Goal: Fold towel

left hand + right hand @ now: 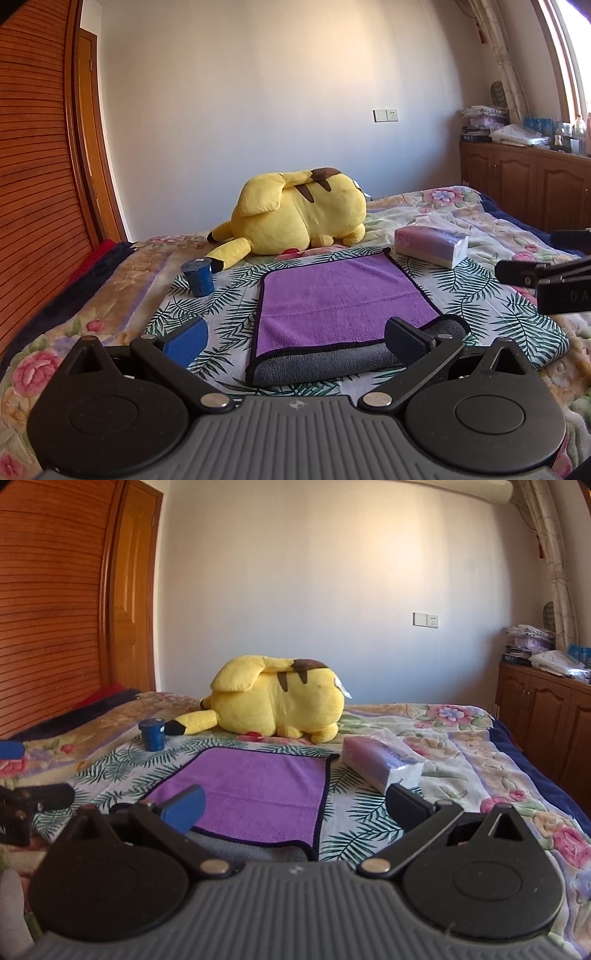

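A purple towel point(343, 295) with a black hem and a grey underside lies on a leaf-print cloth point(229, 317) on the bed, its near edge folded over so the grey side point(321, 363) shows. My left gripper point(295, 338) is open and empty, just above the towel's near edge. In the right wrist view the same towel point(258, 794) lies ahead. My right gripper point(295, 808) is open and empty over the towel's near right corner. The right gripper also shows at the right edge of the left wrist view point(546, 280).
A yellow plush toy point(295, 218) lies behind the towel. A blue cup point(199, 277) stands at its far left, and a tissue pack point(432, 245) lies at its far right. A wooden wardrobe point(37, 166) is on the left, and cabinets point(524, 184) are on the right.
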`<control>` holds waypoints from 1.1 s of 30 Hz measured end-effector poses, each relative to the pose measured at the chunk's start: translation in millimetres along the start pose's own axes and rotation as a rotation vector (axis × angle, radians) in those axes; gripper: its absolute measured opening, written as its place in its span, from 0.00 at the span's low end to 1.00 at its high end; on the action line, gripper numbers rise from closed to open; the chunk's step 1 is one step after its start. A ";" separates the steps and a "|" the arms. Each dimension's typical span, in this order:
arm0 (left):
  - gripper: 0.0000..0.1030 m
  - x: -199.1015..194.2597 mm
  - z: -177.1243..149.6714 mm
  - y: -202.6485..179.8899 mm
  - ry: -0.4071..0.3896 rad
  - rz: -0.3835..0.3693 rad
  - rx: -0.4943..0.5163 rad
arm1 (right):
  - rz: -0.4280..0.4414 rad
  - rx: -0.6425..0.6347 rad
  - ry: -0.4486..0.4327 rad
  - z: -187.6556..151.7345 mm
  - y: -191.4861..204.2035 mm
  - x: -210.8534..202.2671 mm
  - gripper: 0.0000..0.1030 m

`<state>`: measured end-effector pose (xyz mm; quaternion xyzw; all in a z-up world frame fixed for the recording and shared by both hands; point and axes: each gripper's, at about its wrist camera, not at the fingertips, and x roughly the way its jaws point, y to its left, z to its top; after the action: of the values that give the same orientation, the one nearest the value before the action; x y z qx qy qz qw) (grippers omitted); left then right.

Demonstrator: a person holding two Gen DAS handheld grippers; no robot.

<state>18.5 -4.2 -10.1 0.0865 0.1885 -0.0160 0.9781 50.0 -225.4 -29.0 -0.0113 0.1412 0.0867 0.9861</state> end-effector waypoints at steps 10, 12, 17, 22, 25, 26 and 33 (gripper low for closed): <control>1.00 18.6 3.7 5.7 0.026 0.004 0.002 | 0.019 0.024 0.054 -0.8 -3.8 15.8 1.00; 1.00 24.9 3.7 6.2 0.039 0.004 0.006 | 0.024 0.034 0.065 -1.1 -5.7 19.5 1.00; 1.00 38.1 4.3 7.8 0.061 0.005 0.016 | 0.055 0.033 0.085 -1.8 -4.3 27.6 1.00; 1.00 49.4 5.3 10.7 0.080 -0.002 0.016 | 0.083 0.006 0.099 -2.0 0.2 35.6 1.00; 1.00 56.3 5.5 13.1 0.089 -0.008 0.019 | 0.094 -0.009 0.111 -1.4 0.7 41.5 1.00; 1.00 58.7 5.5 13.8 0.092 -0.010 0.021 | 0.097 -0.013 0.116 -1.4 1.3 43.6 1.00; 1.00 77.9 5.7 21.3 0.120 -0.030 0.026 | 0.114 -0.031 0.147 -2.9 5.0 59.7 1.00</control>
<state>94.2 15.9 -30.4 0.0971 0.2481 -0.0280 0.9634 104.7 -210.6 -48.5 -0.0248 0.2125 0.1436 0.9662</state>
